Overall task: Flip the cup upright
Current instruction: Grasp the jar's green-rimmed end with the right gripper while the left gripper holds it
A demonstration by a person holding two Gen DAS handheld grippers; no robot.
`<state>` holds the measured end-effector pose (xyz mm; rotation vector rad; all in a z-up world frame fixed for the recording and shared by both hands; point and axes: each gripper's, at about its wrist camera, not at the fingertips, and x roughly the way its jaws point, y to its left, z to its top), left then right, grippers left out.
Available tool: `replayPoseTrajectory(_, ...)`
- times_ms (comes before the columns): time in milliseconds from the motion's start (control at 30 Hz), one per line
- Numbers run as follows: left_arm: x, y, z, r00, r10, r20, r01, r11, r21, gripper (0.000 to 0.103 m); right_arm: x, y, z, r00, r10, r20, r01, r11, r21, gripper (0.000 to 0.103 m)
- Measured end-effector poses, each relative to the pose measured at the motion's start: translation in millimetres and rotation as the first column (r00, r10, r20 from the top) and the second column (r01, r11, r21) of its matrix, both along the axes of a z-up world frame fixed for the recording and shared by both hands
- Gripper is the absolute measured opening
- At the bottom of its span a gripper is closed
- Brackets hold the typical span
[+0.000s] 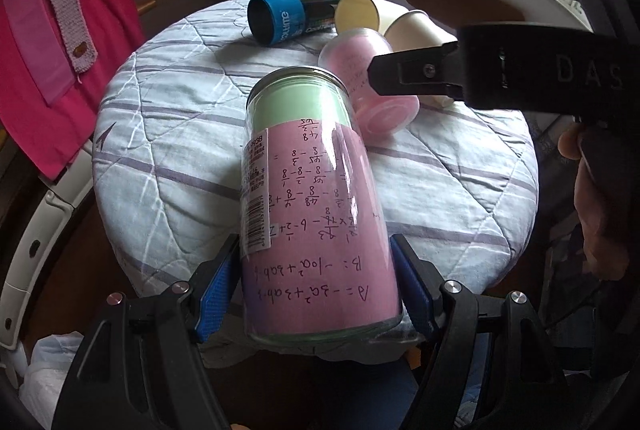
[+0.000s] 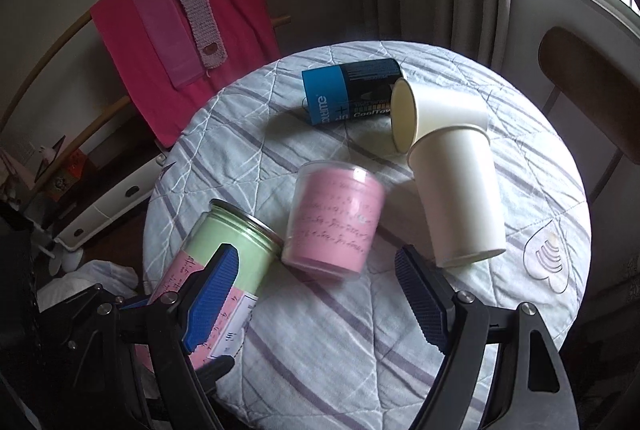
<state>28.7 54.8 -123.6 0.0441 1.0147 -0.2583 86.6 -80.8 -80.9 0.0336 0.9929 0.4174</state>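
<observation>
**Left tongs clamped on tall jar, right tongs open over the cup cluster**

Left wrist view: the left gripper (image 1: 316,286) had both blue pads (image 1: 216,294) pressed against the sides of the tall glass jar (image 1: 312,190), near its base end. Jar was lined with pink and green paper, handwritten maths on it, mouth pointing away from the camera and tilted off vertical. My read: held low on the body so the mouth end could swing round during the flip. Jar sat over the near edge of the round quilted table (image 1: 168,102). The right gripper (image 1: 416,74) entered from the right, its tip above the small pink cup (image 1: 368,82); from this view I could not tell its opening.

Right wrist view: right gripper (image 2: 320,294) had its jaws wide apart, nothing between them, aimed at the small pink cup (image 2: 334,222), which stood tilted mid-table, just beside the jar (image 2: 224,258). Looked staged for the next grab, judging by alignment. 2 white paper cups (image 2: 456,190) sat right of it: 1 apparently mouth-down, 1 on its side propped against it. A blue and black canister (image 2: 348,90) lay on its side at the far edge. Pink towel (image 2: 180,30) hung on a rack behind.

Risk, as I judged it: smooth glass could slip between the pads while rotating.
</observation>
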Motion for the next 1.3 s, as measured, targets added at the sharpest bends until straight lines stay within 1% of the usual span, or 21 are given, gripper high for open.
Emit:
replayPoseTrajectory(100,-9.4,-1.7,1.1,1.000,-0.011,0.002,0.011,1.000,-0.002,0.074,1.0,-3.1,-6.9,0.997,-0.008,-0.081,0.013,0.998,0.065,0.082)
replayPoseTrajectory(167,-15.1,-2.2,1.9,1.000,-0.015,0.000,0.015,1.000,-0.002,0.074,1.7,-6.6,-11.6,0.990,-0.006,-0.139,0.024,0.992,0.124,0.082)
replayPoseTrajectory(233,-19.8,-1.9,2.3,1.000,-0.020,0.002,0.020,1.000,-0.003,0.074,2.9,-10.1,-16.4,0.979,-0.007,-0.203,0.046,0.982,0.185,0.082)
replayPoseTrajectory(333,-23.9,-1.4,1.9,1.000,-0.025,0.002,0.025,1.000,-0.008,0.074,4.6,-11.3,-23.9,0.959,0.002,-0.284,0.072,0.965,0.250,0.082)
replayPoseTrajectory(433,-26.8,-3.1,2.3,0.999,-0.035,0.008,0.035,0.999,-0.008,0.074,5.3,-8.4,-34.7,0.926,0.020,-0.377,0.105,0.946,0.307,0.082)
replayPoseTrajectory(567,-26.0,-2.9,2.0,0.999,-0.034,0.011,0.034,0.999,-0.015,0.074,5.9,1.0,-50.9,0.875,0.040,-0.483,0.155,0.921,0.356,0.082)
replayPoseTrajectory(700,-25.7,-1.8,1.9,0.999,-0.038,0.014,0.039,0.999,-0.024,0.074,10.3,9.6,-64.4,0.838,0.049,-0.544,0.204,0.896,0.395,0.082)
replayPoseTrajectory(733,-25.0,-1.4,1.3,0.999,-0.039,0.013,0.040,0.999,-0.026,0.074,11.4,10.2,-65.7,0.836,0.049,-0.546,0.216,0.886,0.410,0.081)
replayPoseTrajectory(767,-24.0,-1.3,0.3,0.999,-0.040,0.010,0.040,0.999,-0.027,0.074,11.1,9.9,-66.8,0.837,0.051,-0.545,0.216,0.884,0.415,0.077)
replayPoseTrajectory(800,-23.5,-1.0,-0.7,0.999,-0.042,0.007,0.042,0.999,-0.027,0.075,12.2,11.5,-67.7,0.835,0.063,-0.547,0.212,0.880,0.425,0.070)
replayPoseTrajectory(900,-21.7,0.5,-2.0,0.999,-0.047,0.005,0.047,0.998,-0.034,0.076,16.3,11.7,-69.8,0.825,0.096,-0.557,0.201,0.871,0.448,0.069)
replayPoseTrajectory(933,-20.9,1.2,-1.6,0.999,-0.044,0.005,0.045,0.998,-0.036,0.076,16.8,10.5,-69.6,0.826,0.098,-0.556,0.201,0.868,0.453,0.069)
replayPoseTrajectory(1000,-20.1,-0.1,-2.2,0.999,-0.051,0.004,0.051,0.998,-0.028,0.076,15.4,10.2,-67.9,0.836,0.112,-0.537,0.182,0.866,0.465,0.069)
replayPoseTrajectory(1067,-20.9,-2.5,-3.1,0.998,-0.056,0.004,0.056,0.998,-0.017,0.076,12.7,8.4,-64.7,0.851,0.119,-0.512,0.164,0.865,0.474,0.069)
replayPoseTrajectory(1133,-21.3,-2.9,-3.9,0.998,-0.055,0.001,0.055,0.998,-0.022,0.076,7.8,5.8,-59.2,0.872,0.131,-0.471,0.133,0.863,0.487,0.069)
replayPoseTrajectory(1233,-19.6,-3.9,-5.2,0.999,-0.041,-0.002,0.041,0.999,-0.016,0.076,-2.2,0.3,-44.6,0.920,0.123,-0.371,0.085,0.863,0.498,0.069)
replayPoseTrajectory(1300,-18.5,-5.3,-3.6,0.999,-0.042,0.000,0.042,0.999,-0.030,0.076,-8.2,-2.2,-33.1,0.951,0.113,-0.287,0.047,0.866,0.498,0.069)
